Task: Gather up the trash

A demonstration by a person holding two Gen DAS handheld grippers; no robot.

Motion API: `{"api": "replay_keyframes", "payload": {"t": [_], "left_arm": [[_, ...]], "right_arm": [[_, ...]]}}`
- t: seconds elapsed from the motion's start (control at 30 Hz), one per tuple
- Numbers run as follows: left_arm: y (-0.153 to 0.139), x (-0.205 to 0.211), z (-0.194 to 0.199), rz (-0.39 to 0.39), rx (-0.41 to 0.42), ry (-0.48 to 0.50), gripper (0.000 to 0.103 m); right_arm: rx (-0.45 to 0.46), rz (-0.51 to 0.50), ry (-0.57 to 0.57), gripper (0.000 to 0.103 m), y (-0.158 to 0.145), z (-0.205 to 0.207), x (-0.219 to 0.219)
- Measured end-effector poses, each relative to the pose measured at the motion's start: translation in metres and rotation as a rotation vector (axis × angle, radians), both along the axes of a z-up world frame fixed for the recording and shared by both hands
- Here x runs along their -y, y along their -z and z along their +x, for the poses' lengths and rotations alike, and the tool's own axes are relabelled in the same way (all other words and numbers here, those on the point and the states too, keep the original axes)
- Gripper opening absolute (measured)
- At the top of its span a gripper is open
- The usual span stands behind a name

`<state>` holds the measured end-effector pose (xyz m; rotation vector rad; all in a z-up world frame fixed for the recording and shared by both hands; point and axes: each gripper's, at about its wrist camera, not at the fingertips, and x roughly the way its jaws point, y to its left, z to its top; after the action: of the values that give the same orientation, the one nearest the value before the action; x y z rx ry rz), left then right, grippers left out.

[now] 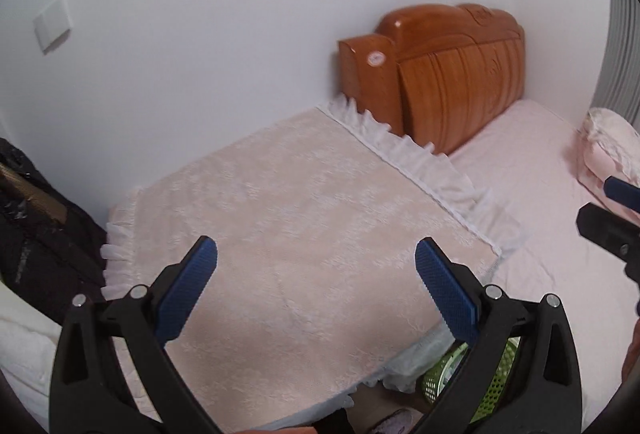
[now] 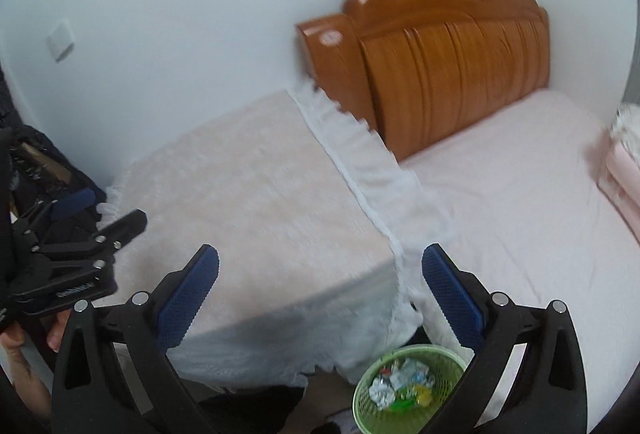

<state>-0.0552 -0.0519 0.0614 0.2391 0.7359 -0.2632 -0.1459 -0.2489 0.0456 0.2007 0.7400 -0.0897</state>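
At nine o'clock in the left wrist view a black bag [image 1: 36, 218] leans by the white wall [image 1: 200, 34], with a light switch [image 1: 53, 23] higher up at ten o'clock. In the middle a desk [image 1: 288, 218] lies under a pale pink cloth with a white frilled edge, its top bare. The left tool [image 1: 316, 266] hangs over that cloth with its blue pads wide apart and nothing between them. At one o'clock stands the wooden headboard [image 1: 448, 74], and the pink bed [image 1: 540, 194] runs toward three o'clock, where a pillow [image 1: 608, 146] lies. Part of the right tool shows at the right edge.

In the right wrist view the left tool [image 2: 92, 218] shows at nine o'clock, gripped by a hand [image 2: 20, 362] at eight o'clock. The right tool [image 2: 320, 274] is spread wide open and empty, over the corner of the desk cloth. At six o'clock a green basket [image 2: 436, 358] stands on the floor, in the gap between desk and bed. The trash [image 2: 400, 382], crumpled paper and wrappers, lies inside it.
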Motion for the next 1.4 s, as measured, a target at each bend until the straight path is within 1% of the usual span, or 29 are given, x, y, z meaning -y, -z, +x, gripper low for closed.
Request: {"api": "replay_keyframes", "payload": {"t": [0.07, 0.13, 0.2, 0.3, 0.4, 0.5, 0.6, 0.73, 0.87, 1.4], "left_arm": [[-0.018, -0.016, 0.007, -0.022, 0.033, -0.055, 0.095], [-0.030, -0.028, 0.011, -0.038, 0.062, -0.099, 0.095], [-0.039, -0.037, 0.014, -0.036, 0.085, -0.142, 0.095], [-0.042, -0.045, 0.018, -0.031, 0.090, -0.177, 0.095], [-0.039, -0.051, 0.021, -0.037, 0.081, -0.199, 0.095], [-0.036, -0.055, 0.025, -0.055, 0.067, -0.210, 0.095], [-0.033, -0.056, 0.030, -0.065, 0.061, -0.216, 0.095], [-0.030, -0.056, 0.034, -0.075, 0.056, -0.222, 0.095], [-0.027, -0.055, 0.039, -0.084, 0.047, -0.220, 0.095], [-0.023, -0.050, 0.048, -0.079, 0.034, -0.199, 0.095]], "right_arm": [[0.079, -0.044, -0.042, 0.101, -0.030, 0.010, -0.016], [0.137, -0.079, -0.069, 0.101, -0.048, 0.019, -0.031], [0.165, -0.087, -0.101, 0.101, -0.061, 0.027, -0.046], [0.175, -0.066, -0.133, 0.101, -0.071, 0.038, -0.056], [0.173, -0.041, -0.164, 0.101, -0.070, 0.045, -0.059], [0.157, -0.051, -0.171, 0.101, -0.068, 0.055, -0.064], [0.143, -0.058, -0.174, 0.101, -0.072, 0.066, -0.080], [0.127, -0.057, -0.175, 0.101, -0.067, 0.072, -0.085], [0.122, -0.056, -0.170, 0.101, -0.057, 0.072, -0.080], [0.107, -0.050, -0.153, 0.101, -0.051, 0.076, -0.071]]}}
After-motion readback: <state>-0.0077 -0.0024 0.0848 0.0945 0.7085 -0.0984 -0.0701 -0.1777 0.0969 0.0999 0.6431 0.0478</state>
